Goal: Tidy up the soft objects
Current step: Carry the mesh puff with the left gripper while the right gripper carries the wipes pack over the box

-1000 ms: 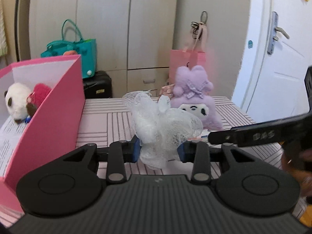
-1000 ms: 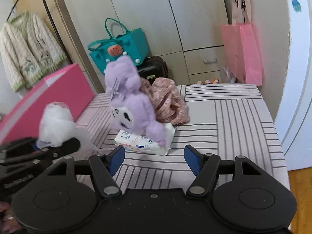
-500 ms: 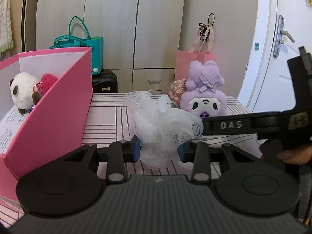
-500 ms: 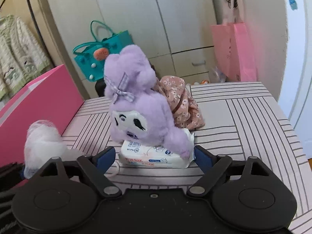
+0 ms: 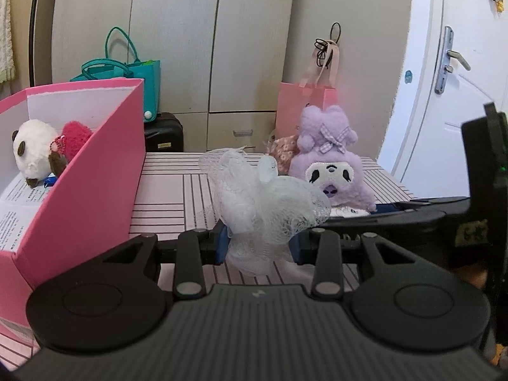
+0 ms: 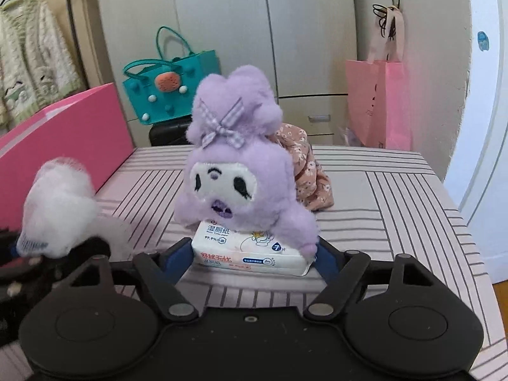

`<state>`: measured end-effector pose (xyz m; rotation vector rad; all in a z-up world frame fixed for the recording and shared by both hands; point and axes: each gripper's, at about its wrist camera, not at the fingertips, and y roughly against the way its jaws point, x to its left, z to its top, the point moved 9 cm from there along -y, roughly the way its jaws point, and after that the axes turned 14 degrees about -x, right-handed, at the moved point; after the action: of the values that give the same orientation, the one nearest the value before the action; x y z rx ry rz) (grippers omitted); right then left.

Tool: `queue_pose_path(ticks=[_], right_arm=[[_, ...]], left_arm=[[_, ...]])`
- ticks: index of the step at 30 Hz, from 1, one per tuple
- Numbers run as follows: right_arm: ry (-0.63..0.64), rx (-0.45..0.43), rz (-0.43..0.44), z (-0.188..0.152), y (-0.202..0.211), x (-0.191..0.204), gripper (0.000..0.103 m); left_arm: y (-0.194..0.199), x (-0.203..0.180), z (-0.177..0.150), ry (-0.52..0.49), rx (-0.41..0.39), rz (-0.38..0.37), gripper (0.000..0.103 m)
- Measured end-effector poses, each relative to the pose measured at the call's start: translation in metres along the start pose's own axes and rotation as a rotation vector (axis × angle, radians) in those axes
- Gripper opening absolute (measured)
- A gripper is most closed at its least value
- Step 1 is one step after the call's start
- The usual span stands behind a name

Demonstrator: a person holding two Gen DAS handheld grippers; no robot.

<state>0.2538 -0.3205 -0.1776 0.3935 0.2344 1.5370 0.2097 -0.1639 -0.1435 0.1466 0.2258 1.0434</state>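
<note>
Soft, even daylight fills both views with only faint shadows, the white door (image 5: 444, 101) glares palest, the fisheye lens bends the wardrobe (image 6: 254, 31) lines and darkens the corners, and the white mesh puff (image 6: 57, 203) left of the purple plush toy (image 6: 235, 171) is smeared with blur.

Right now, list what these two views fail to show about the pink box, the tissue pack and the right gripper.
- Pink box: left wrist view cuts its near-left end at the edge; the right wrist view shows only its outer wall.
- Tissue pack: purple plush covers its top rear; the left wrist view shows a sliver.
- Right gripper: fingertips flank the pack; contact unclear.
</note>
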Motion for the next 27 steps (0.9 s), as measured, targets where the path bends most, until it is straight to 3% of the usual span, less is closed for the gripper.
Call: queue_pose_path(ticks=[9,27], right_arm=[[0.0,0.062,0.06,-0.017,0.047,0.003,0.081],[-0.008,0.137,0.164,-0.03,0.126,0.027,0.081]], left_arm=[[0.019,-0.005,-0.001,0.0,0.013,-0.047,0.036],[0.08,-0.012,-0.018,0.026,0.157,-0.213,0.036]])
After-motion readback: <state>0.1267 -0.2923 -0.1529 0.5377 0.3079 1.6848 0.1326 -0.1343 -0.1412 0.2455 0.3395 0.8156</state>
